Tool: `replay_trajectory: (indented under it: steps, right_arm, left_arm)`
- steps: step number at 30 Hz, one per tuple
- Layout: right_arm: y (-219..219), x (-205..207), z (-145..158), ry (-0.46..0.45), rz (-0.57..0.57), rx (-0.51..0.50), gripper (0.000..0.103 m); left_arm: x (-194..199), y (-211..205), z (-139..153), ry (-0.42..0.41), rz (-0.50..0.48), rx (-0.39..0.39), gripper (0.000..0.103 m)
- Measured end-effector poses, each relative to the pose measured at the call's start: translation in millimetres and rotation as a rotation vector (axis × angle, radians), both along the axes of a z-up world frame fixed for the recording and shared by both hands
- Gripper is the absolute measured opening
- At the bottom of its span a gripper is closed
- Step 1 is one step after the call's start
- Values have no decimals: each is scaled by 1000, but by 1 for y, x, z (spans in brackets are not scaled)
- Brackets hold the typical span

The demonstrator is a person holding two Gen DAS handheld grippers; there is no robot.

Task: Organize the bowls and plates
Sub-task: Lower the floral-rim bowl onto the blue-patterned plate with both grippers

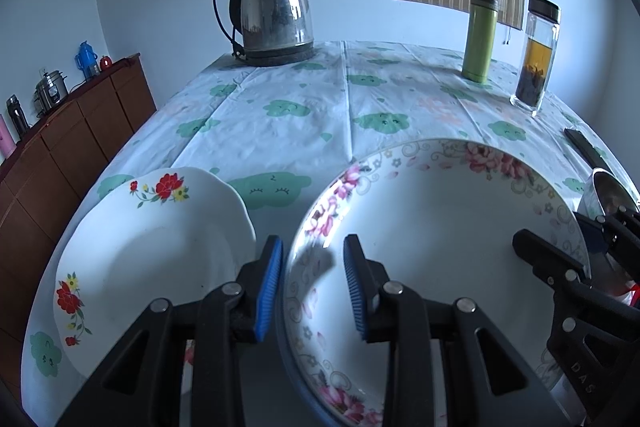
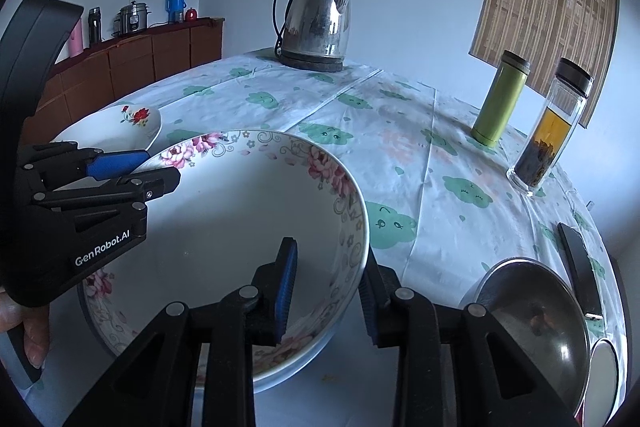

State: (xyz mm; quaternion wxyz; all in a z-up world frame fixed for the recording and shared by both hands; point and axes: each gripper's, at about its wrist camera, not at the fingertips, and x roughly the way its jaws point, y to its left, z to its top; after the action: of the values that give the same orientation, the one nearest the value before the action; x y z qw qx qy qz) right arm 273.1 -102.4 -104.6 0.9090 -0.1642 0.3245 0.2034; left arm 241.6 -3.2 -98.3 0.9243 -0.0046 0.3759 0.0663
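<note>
Both grippers straddle the rim of the pink-flowered bowl (image 1: 440, 227) on the clouded tablecloth (image 1: 280, 99).

The left gripper (image 1: 314, 287) has the 9 o'clock rim between narrow jaws, the right gripper (image 2: 330, 291) the 3 o'clock rim; gaps show beside both rims, pads not pressing. The red-flowered plate (image 1: 160, 247) lies just left; a steel bowl (image 2: 532, 315) right.

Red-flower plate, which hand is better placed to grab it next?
Probably left. The left gripper straddles the pink bowl's rim right beside the red-flower plate. The right gripper sits at the bowl's opposite rim, nearer the steel bowl.
</note>
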Motion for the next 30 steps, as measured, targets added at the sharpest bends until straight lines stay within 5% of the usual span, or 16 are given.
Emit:
replay_trajectory:
  steps: [30]
  right_arm:
    - [6, -4, -2, -39, 0, -42, 34]
  left_arm:
    - [-1, 0, 4, -20, -4, 2, 30]
